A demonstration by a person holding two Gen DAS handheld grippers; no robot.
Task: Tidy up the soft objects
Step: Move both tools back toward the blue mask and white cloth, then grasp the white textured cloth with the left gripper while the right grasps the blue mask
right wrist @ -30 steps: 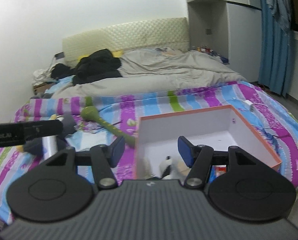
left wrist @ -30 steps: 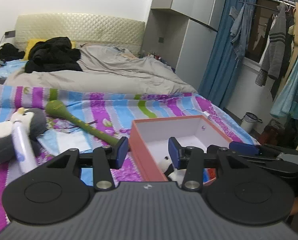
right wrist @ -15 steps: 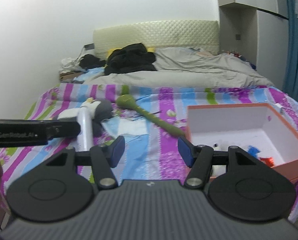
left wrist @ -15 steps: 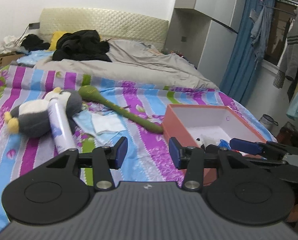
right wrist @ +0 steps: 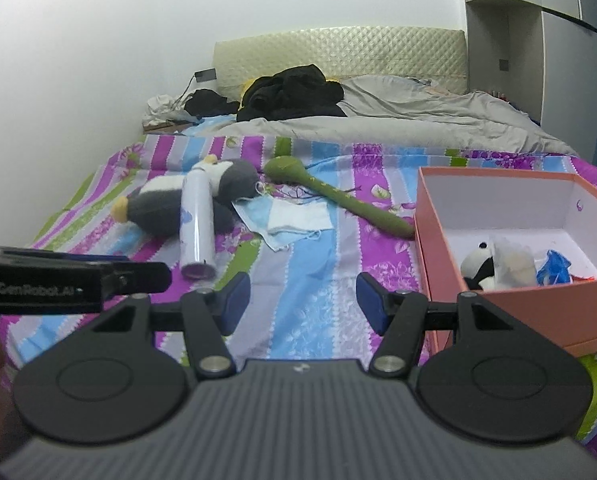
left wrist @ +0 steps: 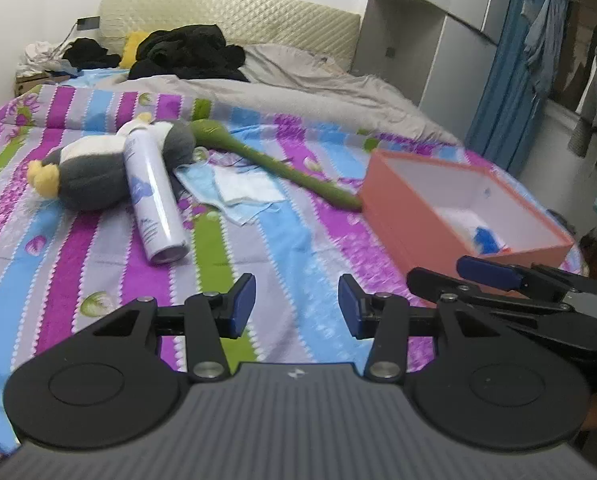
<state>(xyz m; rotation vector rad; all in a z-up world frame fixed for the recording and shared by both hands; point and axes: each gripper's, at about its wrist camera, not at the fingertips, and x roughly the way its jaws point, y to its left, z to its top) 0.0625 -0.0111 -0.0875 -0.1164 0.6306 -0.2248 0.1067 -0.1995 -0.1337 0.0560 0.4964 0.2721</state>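
1. We have swung both grippers leftward and down since a second ago: the orange cardboard box [right wrist: 538, 312], then straight ahead, now sits to the right, and bare striped bedspread [left wrist: 282, 248] lies before us.
2. Our left gripper [left wrist: 296, 306] has its blue-padded jaws apart with nothing between them; our right gripper [right wrist: 303, 302] is likewise spread and empty.
3. Inside the box we see a small black-and-white panda plush [right wrist: 478, 268] among other small items.
4. Farther on lies a white cylindrical spray can [left wrist: 154, 196], resting against a grey-and-white plush penguin [left wrist: 86, 172].
5. Just beside them sit crumpled blue face masks [right wrist: 290, 218] and a long green plush stem [left wrist: 274, 164] reaching the box.
6. Beyond, a grey duvet [right wrist: 418, 120] and black clothes [right wrist: 290, 94].
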